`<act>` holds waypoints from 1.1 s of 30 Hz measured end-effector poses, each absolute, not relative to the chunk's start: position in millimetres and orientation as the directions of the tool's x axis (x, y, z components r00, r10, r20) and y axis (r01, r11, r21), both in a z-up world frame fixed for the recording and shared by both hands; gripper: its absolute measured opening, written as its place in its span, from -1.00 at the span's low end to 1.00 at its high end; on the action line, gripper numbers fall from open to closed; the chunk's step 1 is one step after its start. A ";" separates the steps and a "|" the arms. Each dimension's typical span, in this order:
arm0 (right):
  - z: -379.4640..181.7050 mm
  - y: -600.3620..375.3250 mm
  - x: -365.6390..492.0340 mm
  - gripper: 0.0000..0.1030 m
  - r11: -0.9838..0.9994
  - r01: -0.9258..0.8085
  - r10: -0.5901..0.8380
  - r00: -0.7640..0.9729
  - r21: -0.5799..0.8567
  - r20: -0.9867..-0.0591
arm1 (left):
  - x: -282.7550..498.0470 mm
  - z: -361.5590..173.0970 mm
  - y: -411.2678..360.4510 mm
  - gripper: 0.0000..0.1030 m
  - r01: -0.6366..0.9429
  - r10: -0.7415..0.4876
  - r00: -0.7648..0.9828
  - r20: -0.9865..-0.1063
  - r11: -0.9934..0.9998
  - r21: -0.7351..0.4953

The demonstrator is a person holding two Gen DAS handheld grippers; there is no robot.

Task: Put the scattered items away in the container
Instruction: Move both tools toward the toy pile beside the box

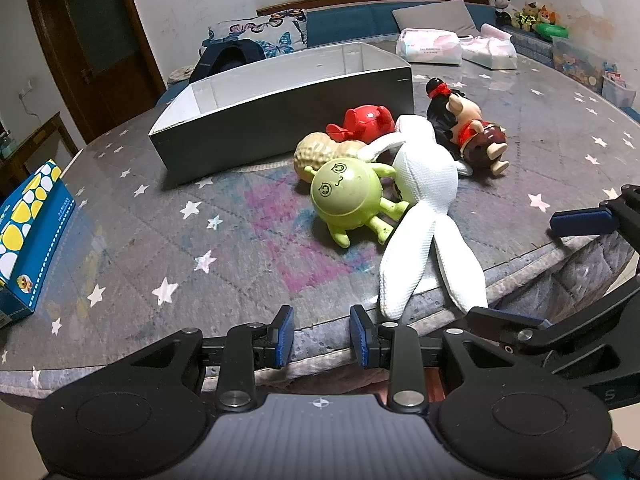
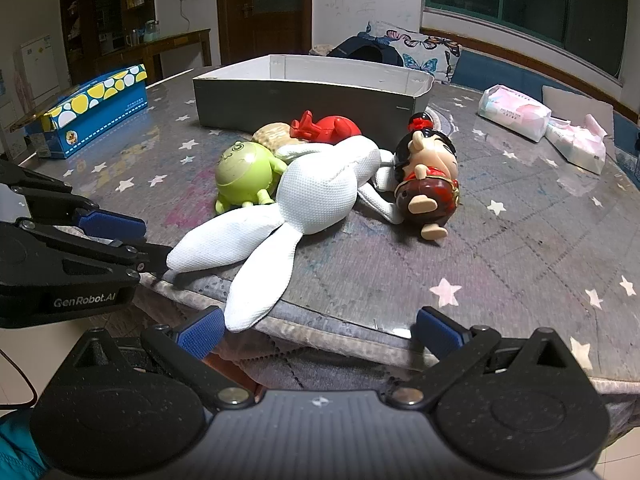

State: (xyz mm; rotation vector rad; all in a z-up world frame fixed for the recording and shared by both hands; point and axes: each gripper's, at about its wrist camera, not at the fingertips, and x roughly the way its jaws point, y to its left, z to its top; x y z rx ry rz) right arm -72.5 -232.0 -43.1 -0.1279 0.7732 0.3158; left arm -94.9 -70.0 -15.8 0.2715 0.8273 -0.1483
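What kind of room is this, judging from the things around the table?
Probably a living room in a home: a window bench with a butterfly pillow, soft toys along the wall, and a wooden door.

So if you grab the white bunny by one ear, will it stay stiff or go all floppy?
Probably floppy: the white plush rabbit lies slumped, and its long ears droop over the table edge. It looks like soft, textured fabric, so likely light and not slippery. Its body leans on the green round toy, which might roll when the rabbit lifts.
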 end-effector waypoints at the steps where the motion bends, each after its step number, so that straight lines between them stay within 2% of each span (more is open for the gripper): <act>1: -42.9 -232.0 -73.3 1.00 0.946 -0.325 0.233 0.673 0.001 -0.702 | -95.4 -15.8 -70.2 -0.34 0.236 -0.025 0.669 -0.743 0.955 0.180; 33: -35.4 -228.3 -77.4 0.98 0.939 -0.343 0.247 0.687 -0.005 -0.683 | -96.2 -11.5 -70.3 -0.33 0.251 -0.051 0.668 -0.742 0.955 0.160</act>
